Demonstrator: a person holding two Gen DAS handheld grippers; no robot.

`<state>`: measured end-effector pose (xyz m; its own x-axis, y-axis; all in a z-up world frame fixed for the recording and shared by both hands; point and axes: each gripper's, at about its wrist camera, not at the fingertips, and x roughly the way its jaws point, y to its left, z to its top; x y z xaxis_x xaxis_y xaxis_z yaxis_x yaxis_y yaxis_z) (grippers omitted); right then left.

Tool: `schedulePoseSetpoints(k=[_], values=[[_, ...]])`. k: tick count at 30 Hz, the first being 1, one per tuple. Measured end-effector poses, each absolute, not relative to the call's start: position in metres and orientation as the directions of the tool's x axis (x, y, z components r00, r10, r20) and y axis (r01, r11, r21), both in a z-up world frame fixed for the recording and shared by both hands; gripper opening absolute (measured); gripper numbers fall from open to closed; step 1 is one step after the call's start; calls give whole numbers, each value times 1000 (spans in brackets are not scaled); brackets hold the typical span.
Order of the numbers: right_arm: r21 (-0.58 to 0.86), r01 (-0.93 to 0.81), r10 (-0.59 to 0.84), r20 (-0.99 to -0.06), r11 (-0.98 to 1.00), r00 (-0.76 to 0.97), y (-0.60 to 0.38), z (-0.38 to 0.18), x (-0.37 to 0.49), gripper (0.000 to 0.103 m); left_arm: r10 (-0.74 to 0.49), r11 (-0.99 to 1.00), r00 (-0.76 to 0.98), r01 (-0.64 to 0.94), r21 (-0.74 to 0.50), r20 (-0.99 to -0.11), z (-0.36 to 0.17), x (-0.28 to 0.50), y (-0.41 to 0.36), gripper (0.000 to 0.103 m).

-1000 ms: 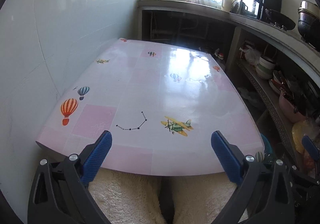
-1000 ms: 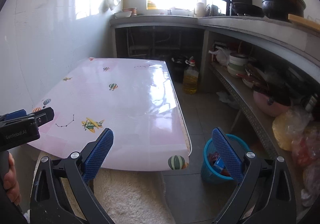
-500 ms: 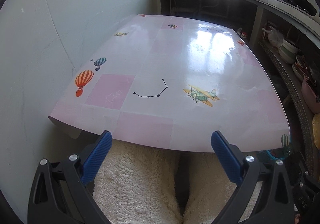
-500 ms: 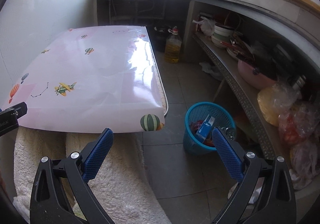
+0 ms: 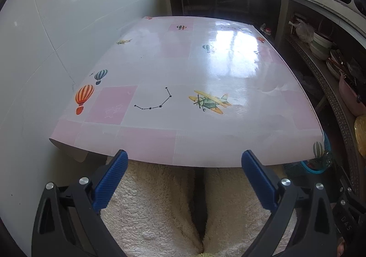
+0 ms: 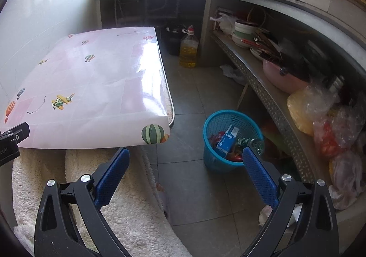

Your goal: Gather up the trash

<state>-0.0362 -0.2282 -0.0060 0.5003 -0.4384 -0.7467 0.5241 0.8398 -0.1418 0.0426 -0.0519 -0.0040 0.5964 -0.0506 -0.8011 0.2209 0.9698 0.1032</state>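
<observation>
While both tools gape empty, the blue basket (image 6: 231, 140) sits on the floor just ahead of the right tool (image 6: 185, 172), holding wrappers and a blue box (image 6: 226, 139).

Ahead of my claws: one table (image 5: 183, 73); right of it, one blue basket (image 6: 215, 160); one oil bottle (image 6: 188, 50) beyond; one pink basin (image 6: 281, 78).
</observation>
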Motion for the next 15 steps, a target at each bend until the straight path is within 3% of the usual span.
schedulePoseSetpoints(k=[15], values=[[-142,535,-445,-747,833,495,-234,-6,-36,95,-70,959,588,261,107,-806,-5,36,-63,97]])
